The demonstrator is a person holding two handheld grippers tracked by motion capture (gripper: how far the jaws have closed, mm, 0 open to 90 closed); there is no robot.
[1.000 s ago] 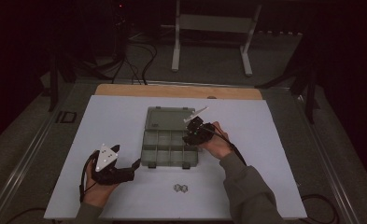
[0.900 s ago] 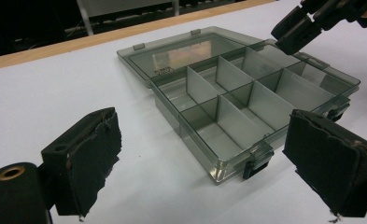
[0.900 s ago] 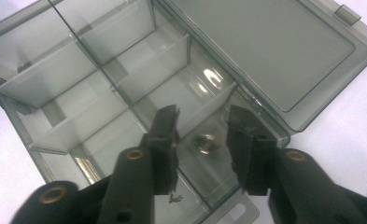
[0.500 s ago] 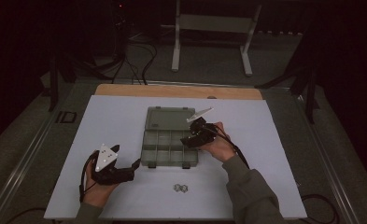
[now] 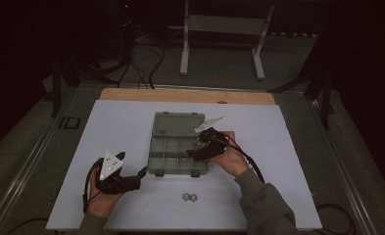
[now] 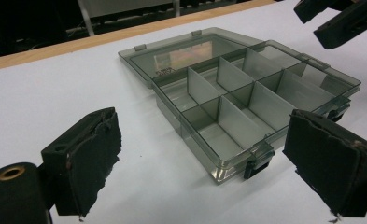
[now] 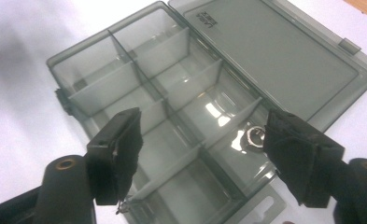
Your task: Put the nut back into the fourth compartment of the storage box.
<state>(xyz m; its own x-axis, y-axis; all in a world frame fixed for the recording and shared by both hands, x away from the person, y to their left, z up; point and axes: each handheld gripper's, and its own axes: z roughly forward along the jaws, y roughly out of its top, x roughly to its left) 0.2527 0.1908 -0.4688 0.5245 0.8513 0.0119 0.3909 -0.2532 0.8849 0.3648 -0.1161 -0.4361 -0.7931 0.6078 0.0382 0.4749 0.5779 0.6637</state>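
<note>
White sheet (image 5: 131, 127) covers table; dark room.

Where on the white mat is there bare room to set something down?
The white mat is bare left of the open smoky-grey plastic compartment box, and right of the right gripper. It is crowded in front, where two small metal nuts lie beside the left gripper.

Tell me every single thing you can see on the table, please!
Organizer box: one, grey see-through, lid open flat, middle of the table.
Nut in box: one, silvery, in a compartment beside the right gripper's jaw.
Nuts on table: two, silvery, on the sheet in front of the box.
Sheet: one, white, covering the table.
Wooden edge: one, tan, far side.
Left gripper: black, open, left of the box.
Right gripper: black, open, over the box.
</note>
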